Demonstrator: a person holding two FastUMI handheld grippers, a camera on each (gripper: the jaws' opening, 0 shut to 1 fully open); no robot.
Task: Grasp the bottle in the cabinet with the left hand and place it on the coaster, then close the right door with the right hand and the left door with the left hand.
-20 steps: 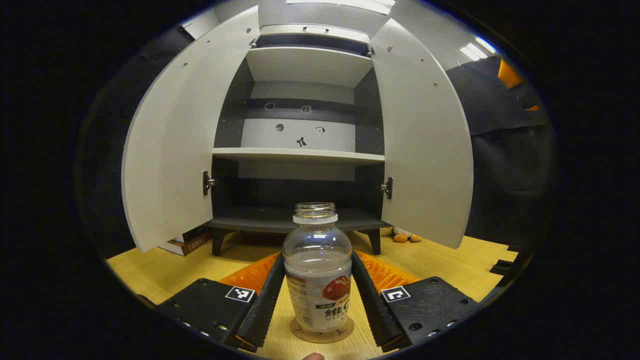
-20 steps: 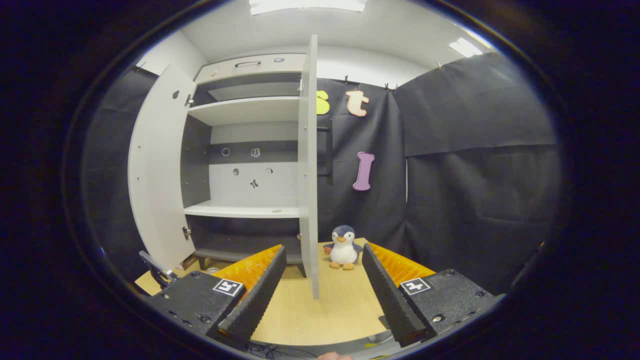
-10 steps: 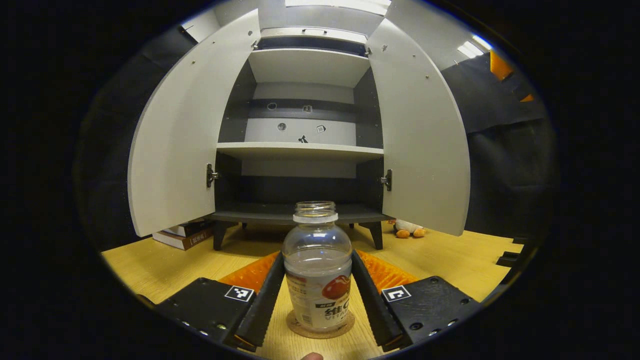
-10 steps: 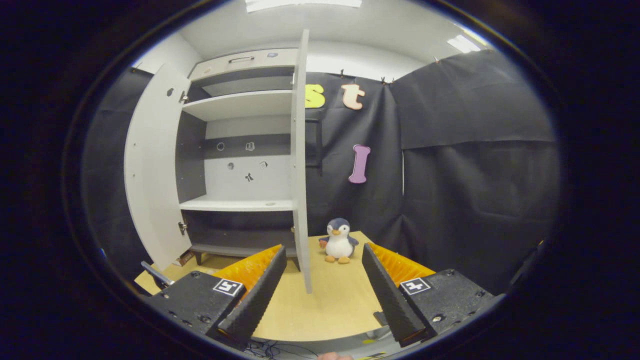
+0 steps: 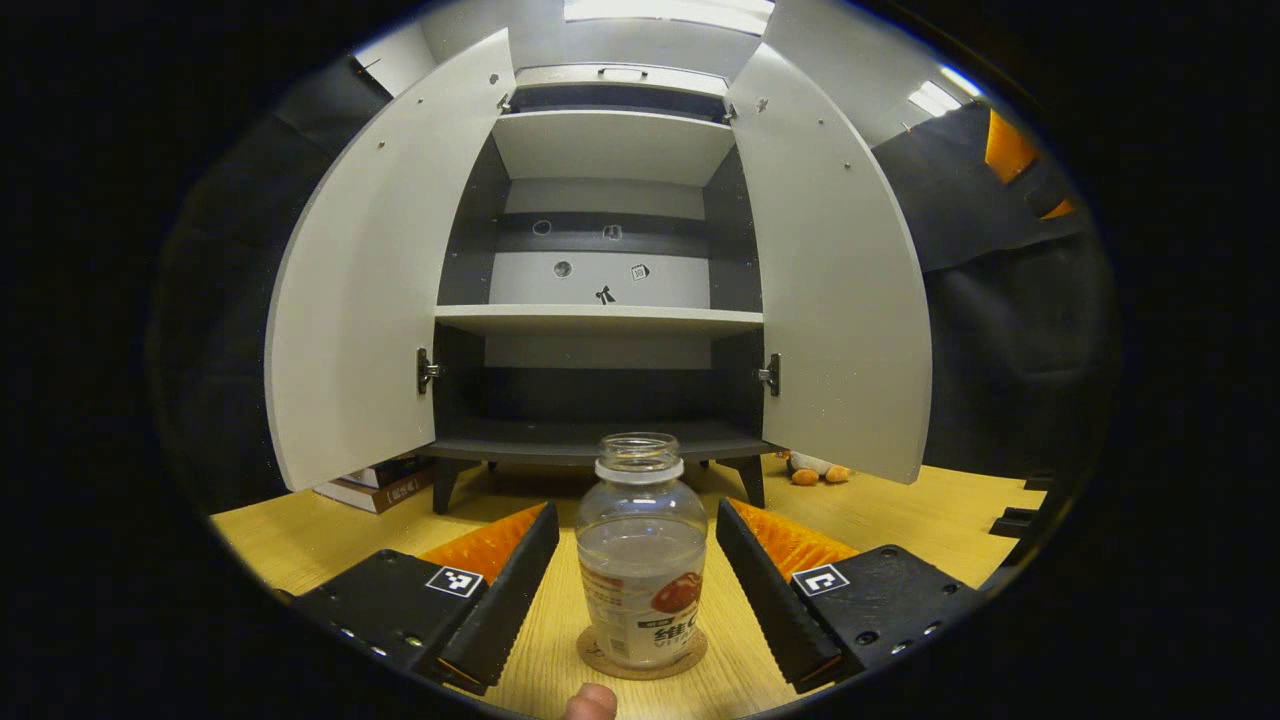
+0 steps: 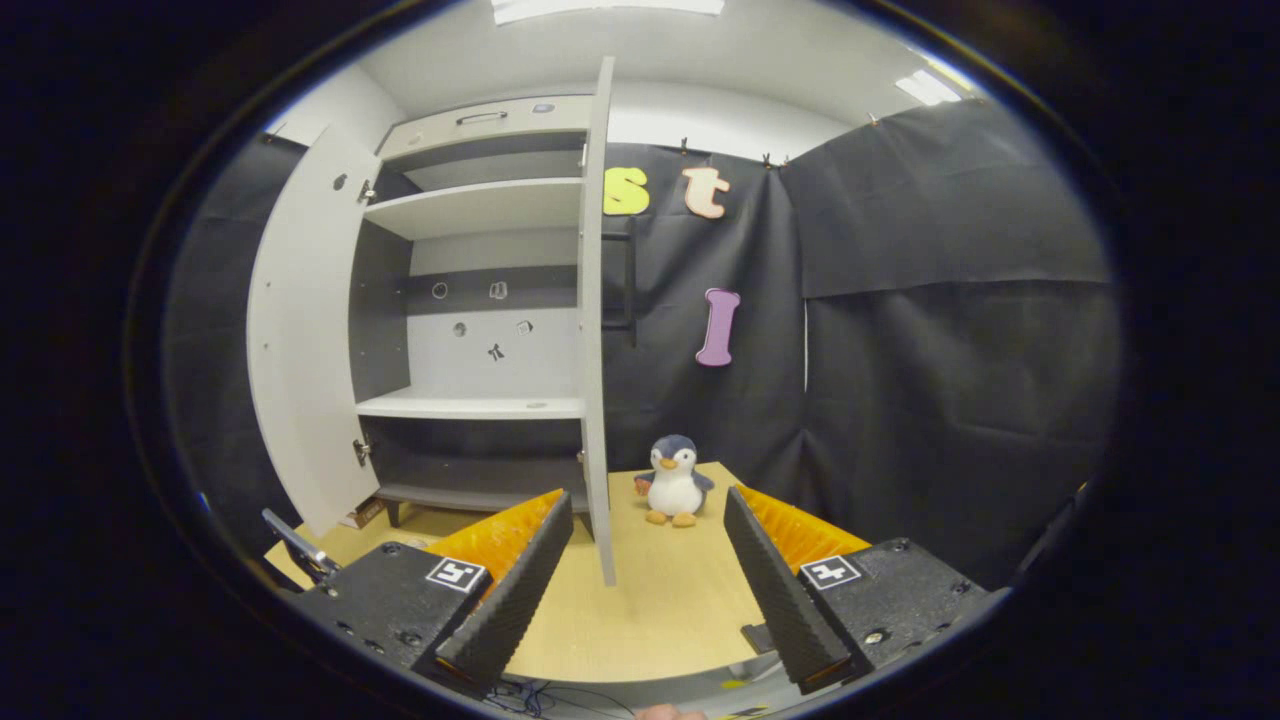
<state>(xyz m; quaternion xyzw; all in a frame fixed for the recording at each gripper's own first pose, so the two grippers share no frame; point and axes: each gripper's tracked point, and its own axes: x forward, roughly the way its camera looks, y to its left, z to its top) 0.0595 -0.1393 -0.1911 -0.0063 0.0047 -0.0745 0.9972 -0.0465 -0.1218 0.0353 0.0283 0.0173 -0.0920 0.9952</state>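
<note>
Left gripper [image 5: 633, 575] spread wide, fingers apart from the bottle [image 5: 641, 560] standing upright between them on the round coaster [image 5: 690, 658], uncapped, partly filled with clear liquid, label with a red fruit picture. Right gripper [image 6: 640, 575] likewise open and holding nothing, facing the edge of the right door [image 6: 594, 330]. Beyond, cabinet [image 5: 600, 320] with both doors open, shelves bare, left door [image 5: 370, 300] swung out, plush penguin [image 6: 675, 480] on the wooden table [image 6: 660, 610].

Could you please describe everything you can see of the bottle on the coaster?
The clear plastic bottle stands upright on a round cork coaster on the wooden table. It has no cap; a white ring circles its open neck. Clear liquid fills roughly half, and a white label with red fruit wraps its lower body. The left gripper is open around it, both fingers apart from it.
</note>
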